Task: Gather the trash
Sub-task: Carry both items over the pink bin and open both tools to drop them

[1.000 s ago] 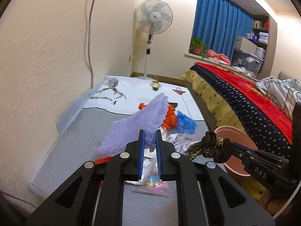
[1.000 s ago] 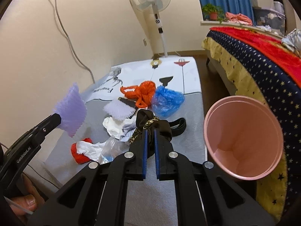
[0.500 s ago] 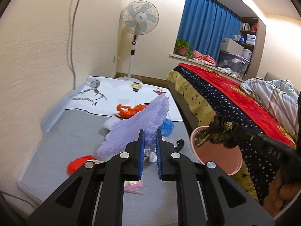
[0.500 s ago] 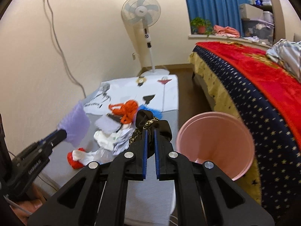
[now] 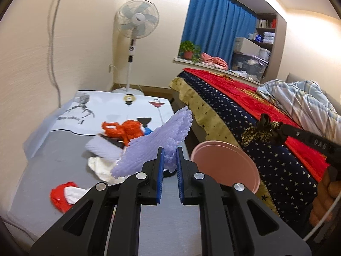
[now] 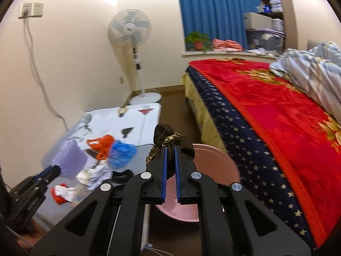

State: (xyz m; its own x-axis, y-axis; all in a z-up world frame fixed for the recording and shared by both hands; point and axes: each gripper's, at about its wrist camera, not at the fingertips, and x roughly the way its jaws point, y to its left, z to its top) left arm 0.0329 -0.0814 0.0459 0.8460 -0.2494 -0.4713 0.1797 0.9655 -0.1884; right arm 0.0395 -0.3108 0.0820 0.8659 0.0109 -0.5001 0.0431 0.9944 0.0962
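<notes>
Pads of the left gripper (image 5: 169, 160) pinch a purple foam net sleeve (image 5: 157, 145), lifted clear of the grey table (image 5: 42, 160). Right gripper (image 6: 169, 160) is clamped on a black-and-gold fabric scrap (image 6: 170, 140), above the pink bin (image 6: 215, 166) standing off the table's right edge. Orange bag (image 6: 102, 145), blue bag (image 6: 121, 153) and white wrappers (image 6: 93, 175) lie mid-table; a red-and-white scrap (image 6: 60, 193) sits by the near edge.

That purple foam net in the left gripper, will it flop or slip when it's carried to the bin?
The purple foam net juts upward beyond the left gripper, so it seems springy, not limp. Probably very light. Its bumpy mesh likely resists slipping.
</notes>
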